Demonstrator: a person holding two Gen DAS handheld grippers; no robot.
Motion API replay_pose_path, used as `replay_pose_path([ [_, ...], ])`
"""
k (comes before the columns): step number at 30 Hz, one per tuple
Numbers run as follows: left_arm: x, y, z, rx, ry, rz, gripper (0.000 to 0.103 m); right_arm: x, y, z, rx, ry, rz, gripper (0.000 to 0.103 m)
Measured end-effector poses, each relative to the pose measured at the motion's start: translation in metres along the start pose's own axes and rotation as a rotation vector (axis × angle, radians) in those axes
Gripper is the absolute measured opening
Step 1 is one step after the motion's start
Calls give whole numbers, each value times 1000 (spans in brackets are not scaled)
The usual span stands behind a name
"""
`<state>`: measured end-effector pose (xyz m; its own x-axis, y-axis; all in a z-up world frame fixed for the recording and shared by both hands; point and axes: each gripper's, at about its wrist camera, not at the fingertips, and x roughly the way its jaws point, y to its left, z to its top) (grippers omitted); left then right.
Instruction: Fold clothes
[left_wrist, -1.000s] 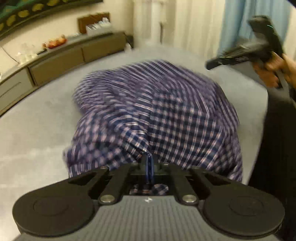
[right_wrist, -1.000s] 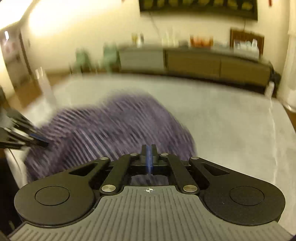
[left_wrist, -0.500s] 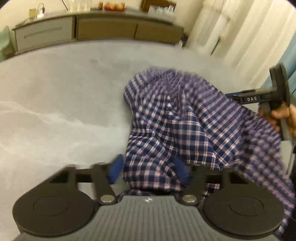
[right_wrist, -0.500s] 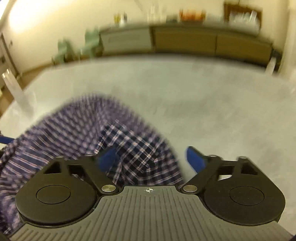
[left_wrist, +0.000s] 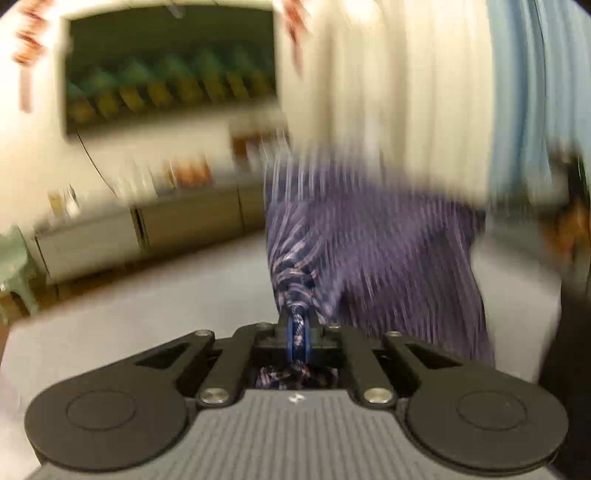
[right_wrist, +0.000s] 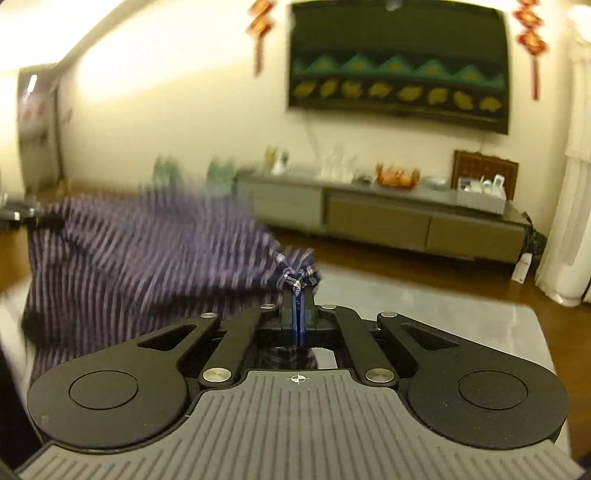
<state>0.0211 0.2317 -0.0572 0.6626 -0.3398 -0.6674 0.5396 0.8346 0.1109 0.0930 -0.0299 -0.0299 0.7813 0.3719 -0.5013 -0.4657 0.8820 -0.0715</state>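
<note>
Moved: you are now holding the plaid shirt (right_wrist: 140, 251) up off the grey tabletop (right_wrist: 461, 325), right jaws having just been closing | jaws: left gripper (left_wrist: 297, 332) and right gripper (right_wrist: 297, 317) are both clamping shirt cloth | progress: you are only spreading it; no fold is showing yet.

Shirt (right_wrist: 147, 251): navy-purple plaid, pale pink-white lines. Work surface (right_wrist: 443, 310): pale grey. Far sideboard (right_wrist: 406, 221): grey top, tan-brown drawer fronts. Wall hanging (right_wrist: 399, 70): dark, teal zigzag row over yellow motifs. Right curtains (left_wrist: 388, 92): cream, then light blue.
</note>
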Motion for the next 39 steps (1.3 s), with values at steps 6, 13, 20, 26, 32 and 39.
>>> replay_pose_path([
  [6, 38, -38, -75, 36, 179, 8, 21, 51, 13, -107, 19, 366, -23, 31],
  [13, -2, -27, -80, 195, 83, 66, 54, 21, 42, -77, -169, 223, 81, 78],
  [20, 26, -49, -90, 410, 98, 67, 52, 26, 82, -90, -535, 239, 55, 81],
  [26, 4, -28, -67, 292, 37, 25, 7, 72, 87, -88, -608, 303, 137, 16],
  [32, -75, 7, -44, 123, -135, 22, 5, 19, 69, -47, -422, 155, 220, 8],
  [39, -188, 33, 6, -5, -440, -79, 4, -73, 37, -6, -221, -28, 314, 6],
])
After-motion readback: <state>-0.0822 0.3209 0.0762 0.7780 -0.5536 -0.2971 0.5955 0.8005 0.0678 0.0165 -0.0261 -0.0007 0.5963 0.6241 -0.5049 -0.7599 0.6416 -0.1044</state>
